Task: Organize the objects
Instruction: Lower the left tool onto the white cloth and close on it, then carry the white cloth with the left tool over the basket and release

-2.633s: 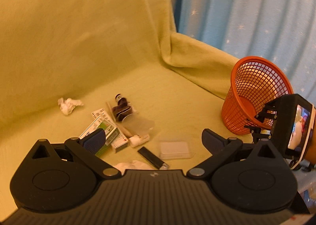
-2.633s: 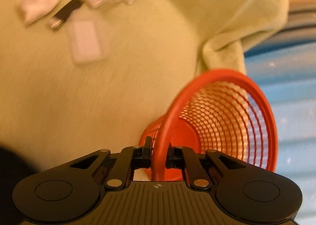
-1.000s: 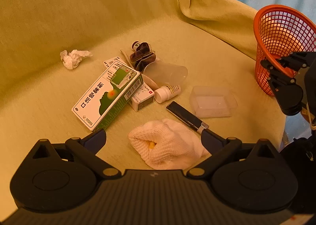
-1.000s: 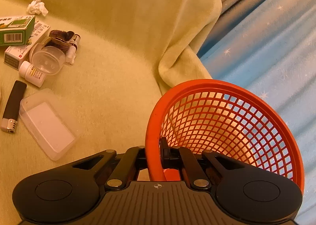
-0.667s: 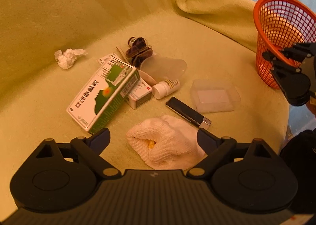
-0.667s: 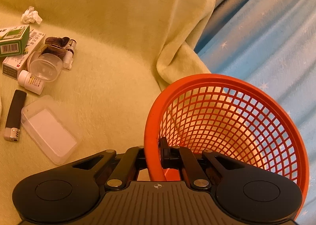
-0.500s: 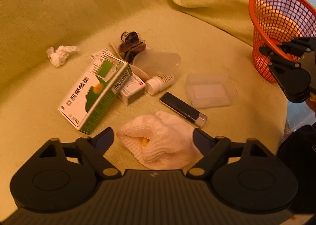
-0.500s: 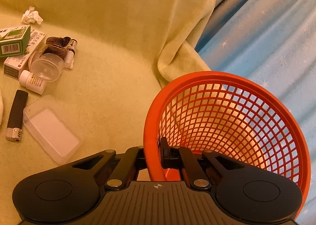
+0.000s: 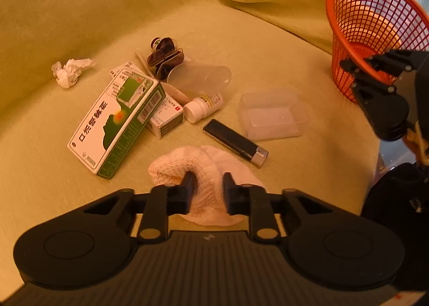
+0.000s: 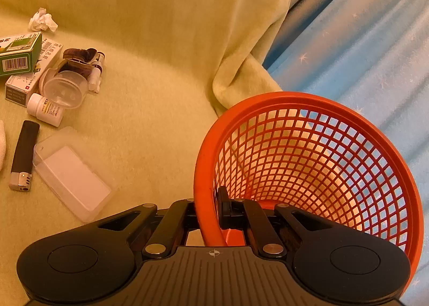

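Note:
A white knitted cloth [image 9: 174, 163] lies on the yellow-green sofa seat near the bottom of the left wrist view. My left gripper [image 9: 207, 185] is closing on it; its pads pinch a fold of the cloth between them. An orange mesh basket [image 10: 321, 172] stands tilted at the seat's right end, also seen in the left wrist view as the basket [image 9: 375, 11]. My right gripper [image 10: 207, 198] is shut on the basket's near rim, one finger outside and one inside. The basket looks empty.
Beyond the cloth lie a black lighter [image 9: 233, 142], a clear plastic case [image 9: 272, 114], a white pill bottle [image 9: 203, 106], a green box [image 9: 115, 121] on a small white box [image 9: 166, 118], a clear cup [image 9: 201, 78], a brown bundle [image 9: 165, 56] and a crumpled tissue [image 9: 69, 70].
My left gripper came down over the white cloth and its fingers swung in from wide apart to pinch it. The right gripper kept its hold on the basket rim.

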